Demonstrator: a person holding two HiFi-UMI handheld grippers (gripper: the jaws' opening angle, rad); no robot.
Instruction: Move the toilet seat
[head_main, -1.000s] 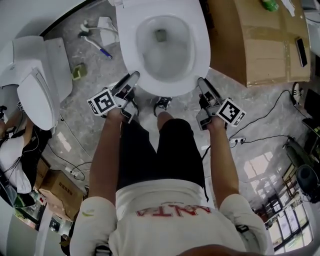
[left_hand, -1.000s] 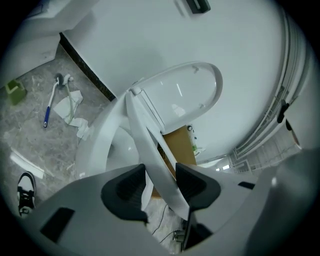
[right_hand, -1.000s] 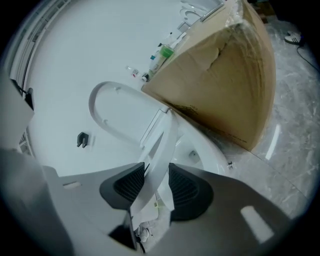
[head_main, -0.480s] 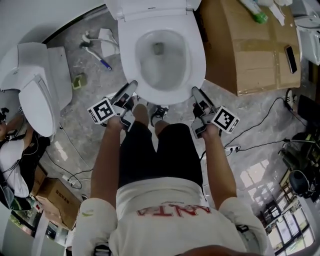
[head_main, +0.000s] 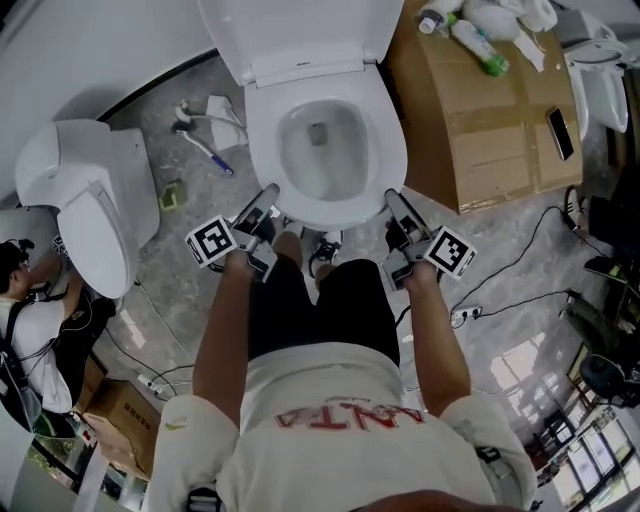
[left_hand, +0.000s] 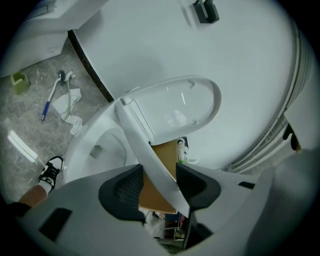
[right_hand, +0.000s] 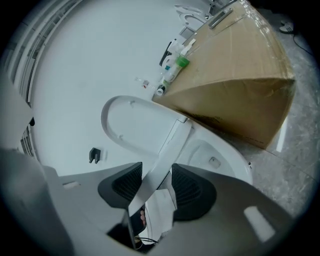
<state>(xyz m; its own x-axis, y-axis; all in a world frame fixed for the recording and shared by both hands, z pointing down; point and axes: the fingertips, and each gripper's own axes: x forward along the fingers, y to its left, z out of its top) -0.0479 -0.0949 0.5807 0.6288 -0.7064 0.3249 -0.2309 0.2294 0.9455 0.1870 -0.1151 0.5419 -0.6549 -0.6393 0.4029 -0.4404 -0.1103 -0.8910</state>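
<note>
- Your left gripper (left_hand: 159, 169) has its jaws standing wide around the near-left rim of the toilet seat (left_hand: 134, 130). The rim runs slantwise through the gap and free space shows beside one pad, so this is a loose hold, not a clamp.
- Your right gripper (right_hand: 156, 167) sits the same way on the near-right rim. Its jaws have just been opening, the seat runs between them, and they are released rather than clenched.
- The toilet (head_main: 322, 165) fills the middle of the scene, just beyond your knees, with its lid (head_main: 300, 30) standing upright at the far end.
- The seat is hinged at the far end, below the lid. Its near end is tipped up off the bowl rim and rests between your two grippers.
- A big cardboard box (head_main: 490, 140) stands on the floor just right of the toilet.
- A second toilet (head_main: 85, 200), with its lid down, sits well off to the left.
- Another person (head_main: 30, 320) is at the near-left edge of the scene.
- Bottles (head_main: 478, 45) lie on the far end of the box, one of them with a green end.
- A phone (head_main: 558, 133) lies near the box's right edge.
- A brush (head_main: 207, 152) with a blue handle lies on the floor left of the toilet, and a small green block (head_main: 172, 196) lies near it.
</note>
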